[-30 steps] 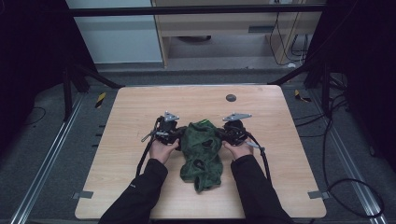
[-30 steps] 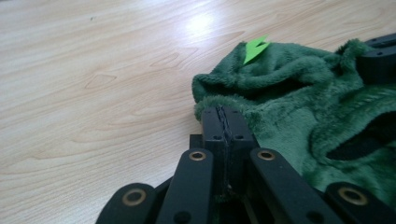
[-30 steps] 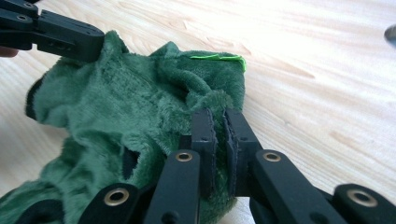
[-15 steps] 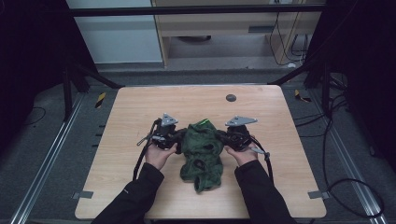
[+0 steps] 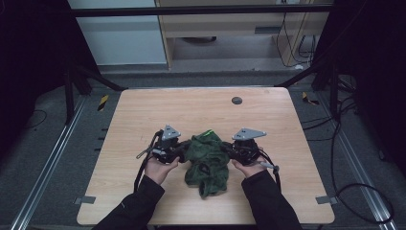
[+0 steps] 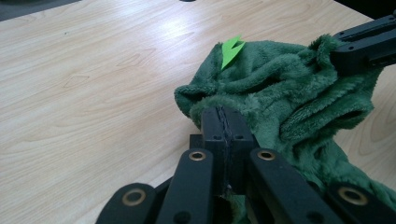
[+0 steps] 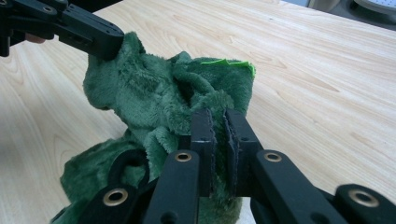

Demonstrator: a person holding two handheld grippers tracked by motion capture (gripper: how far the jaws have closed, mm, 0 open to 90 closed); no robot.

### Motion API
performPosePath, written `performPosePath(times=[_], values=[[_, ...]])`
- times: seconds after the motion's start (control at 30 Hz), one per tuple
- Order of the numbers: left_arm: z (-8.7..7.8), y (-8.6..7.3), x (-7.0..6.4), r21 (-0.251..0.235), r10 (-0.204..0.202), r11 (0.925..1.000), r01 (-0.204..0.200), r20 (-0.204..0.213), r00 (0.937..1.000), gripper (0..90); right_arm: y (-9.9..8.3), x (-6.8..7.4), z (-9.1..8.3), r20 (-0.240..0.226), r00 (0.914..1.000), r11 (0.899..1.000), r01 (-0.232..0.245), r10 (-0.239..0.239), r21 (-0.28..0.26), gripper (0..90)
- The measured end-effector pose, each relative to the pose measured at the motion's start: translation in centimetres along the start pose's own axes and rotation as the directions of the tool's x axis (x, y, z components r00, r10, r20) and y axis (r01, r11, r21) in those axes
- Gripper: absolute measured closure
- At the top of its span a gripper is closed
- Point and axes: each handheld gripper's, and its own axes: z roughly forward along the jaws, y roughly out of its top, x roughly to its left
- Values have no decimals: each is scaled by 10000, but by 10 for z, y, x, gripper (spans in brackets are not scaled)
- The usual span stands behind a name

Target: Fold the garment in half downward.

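Note:
A dark green fuzzy cloth (image 5: 207,160) lies bunched on the wooden table (image 5: 143,115), near its front middle. A bright green tag (image 5: 207,132) sticks out at the cloth's far edge. My left gripper (image 5: 184,149) pinches the cloth's left upper edge; in the left gripper view its jaws are shut on a fold of the cloth (image 6: 280,93). My right gripper (image 5: 225,149) holds the right upper edge, its jaws closed on plush (image 7: 154,93) in the right gripper view. The lower part of the cloth trails toward the person.
A small dark round disc (image 5: 236,100) sits on the far side of the table. Bare wood spreads to the left, right and beyond the cloth. Dark frame posts and cables stand around the table.
Both grippers have shifted a little toward the person and slightly apart, still holding the cloth's upper edge. The cloth has moved with them.

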Motion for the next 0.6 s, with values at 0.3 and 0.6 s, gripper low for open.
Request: performPosePath(times=[0.3,0.6], values=[[-7,-11,-5,174,-48,9998,46,133,9999,896,-5,8,-6,-219,9998,10000,29,-29,14,835],[-13,-23,-9,332,-131,9994,121,314,9994,896,-14,16,-14,-322,9994,9998,127,-123,121,833]])
